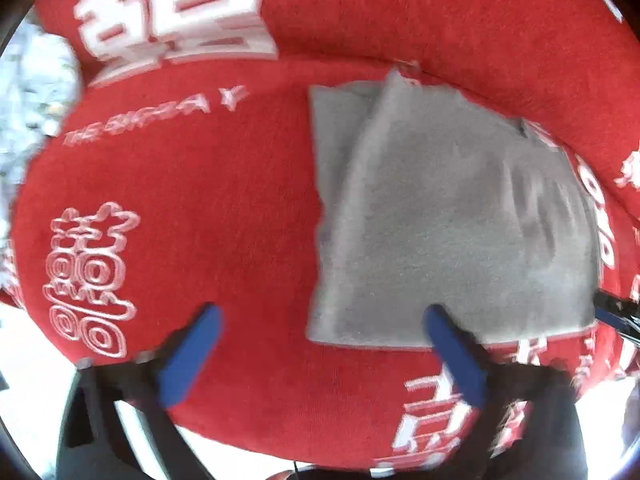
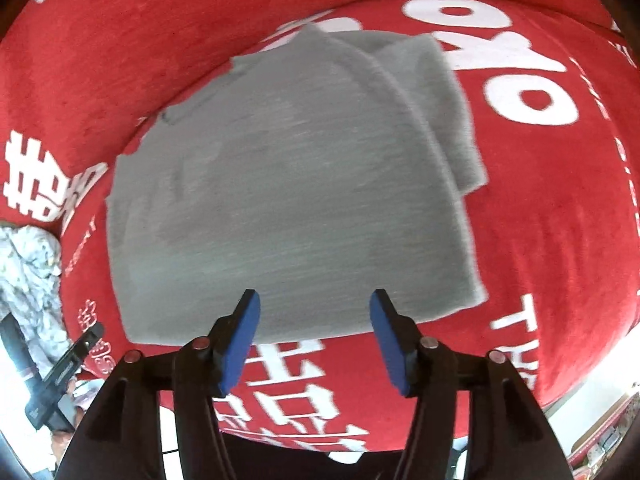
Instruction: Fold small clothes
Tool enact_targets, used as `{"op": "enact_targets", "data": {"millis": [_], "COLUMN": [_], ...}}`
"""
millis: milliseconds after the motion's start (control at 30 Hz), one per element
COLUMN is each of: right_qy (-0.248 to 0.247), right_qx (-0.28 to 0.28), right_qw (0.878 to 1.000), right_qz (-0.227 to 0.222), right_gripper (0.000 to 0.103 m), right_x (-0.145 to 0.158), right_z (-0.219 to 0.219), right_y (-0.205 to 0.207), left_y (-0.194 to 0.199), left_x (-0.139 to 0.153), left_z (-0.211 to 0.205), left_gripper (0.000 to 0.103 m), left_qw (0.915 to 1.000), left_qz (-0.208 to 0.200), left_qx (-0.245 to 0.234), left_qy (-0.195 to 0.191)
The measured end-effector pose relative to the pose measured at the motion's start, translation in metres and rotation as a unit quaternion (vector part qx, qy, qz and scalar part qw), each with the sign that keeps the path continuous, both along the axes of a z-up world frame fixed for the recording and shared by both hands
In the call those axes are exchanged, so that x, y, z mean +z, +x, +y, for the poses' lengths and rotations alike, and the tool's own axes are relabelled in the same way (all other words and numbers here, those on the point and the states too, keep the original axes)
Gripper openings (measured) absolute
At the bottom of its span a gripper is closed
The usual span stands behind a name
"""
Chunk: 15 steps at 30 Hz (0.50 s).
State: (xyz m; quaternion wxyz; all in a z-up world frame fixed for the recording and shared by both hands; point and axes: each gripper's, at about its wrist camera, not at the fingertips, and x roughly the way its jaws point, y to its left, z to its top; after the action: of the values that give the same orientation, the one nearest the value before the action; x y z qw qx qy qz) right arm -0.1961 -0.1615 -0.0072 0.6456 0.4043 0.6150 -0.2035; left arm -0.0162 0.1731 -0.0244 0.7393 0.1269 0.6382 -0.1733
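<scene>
A grey garment (image 2: 288,184) is seen lying folded into a rough rectangle on a red cover (image 2: 120,40) printed with white characters; whether a worktop or a cushion lies beneath cannot be told. A second layer shows along one side of the garment, where a narrower flap sticks out past the top fold.

The right gripper (image 2: 315,336) is held just above the near edge of the garment, its jaws open and empty. The left gripper (image 1: 320,354) is held at the garment's near corner, jaws spread wide and empty; one blue pad (image 1: 454,356) overlaps that corner in the view, though contact cannot be confirmed, and the other pad (image 1: 192,356) lies over bare red cloth.

The garment is judged light, soft and limp, a fine knit by the look of it. No shape would be kept when it is lifted, and the layers could slide apart over the plush cover. For a further fold, hold would best be taken at the two near corners, with all layers pinched together, so that the edge is carried over evenly. A pinch taken mid-edge would likely let the corners droop. The fold looks largely done.
</scene>
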Motion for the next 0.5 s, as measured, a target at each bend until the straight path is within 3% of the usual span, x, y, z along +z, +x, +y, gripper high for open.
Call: {"op": "enact_targets", "data": {"millis": [200,300,400,500], "right_qy": [0.005,-0.014,-0.032,-0.011], "right_qx": [0.019,0.046,0.085,0.101], "right_qw": [0.999,0.998,0.995,0.994], "right_qz": [-0.026,-0.038,-0.039,-0.034], "right_gripper": [0.088,0.103,0.103,0.103], "right_x": [0.004,0.009,0.013,0.010], "right_z": [0.022,0.034,0.047,0.054], "right_y": [0.019,0.028,0.036,0.038], "left_y": [0.002,0.006,0.008,0.005], "left_x": [-0.007,-0.011,-0.020,-0.027], "left_z": [-0.010,-0.008,-0.004,-0.004], "left_gripper": [0.101,0.101,0.101,0.101], "left_qw": [0.9998,0.9995,0.9988,0.9980], "left_qz": [0.007,0.016,0.028,0.036], "left_qx": [-0.004,0.010,0.015,0.007], "left_qy": [0.016,0.024,0.037,0.051]}}
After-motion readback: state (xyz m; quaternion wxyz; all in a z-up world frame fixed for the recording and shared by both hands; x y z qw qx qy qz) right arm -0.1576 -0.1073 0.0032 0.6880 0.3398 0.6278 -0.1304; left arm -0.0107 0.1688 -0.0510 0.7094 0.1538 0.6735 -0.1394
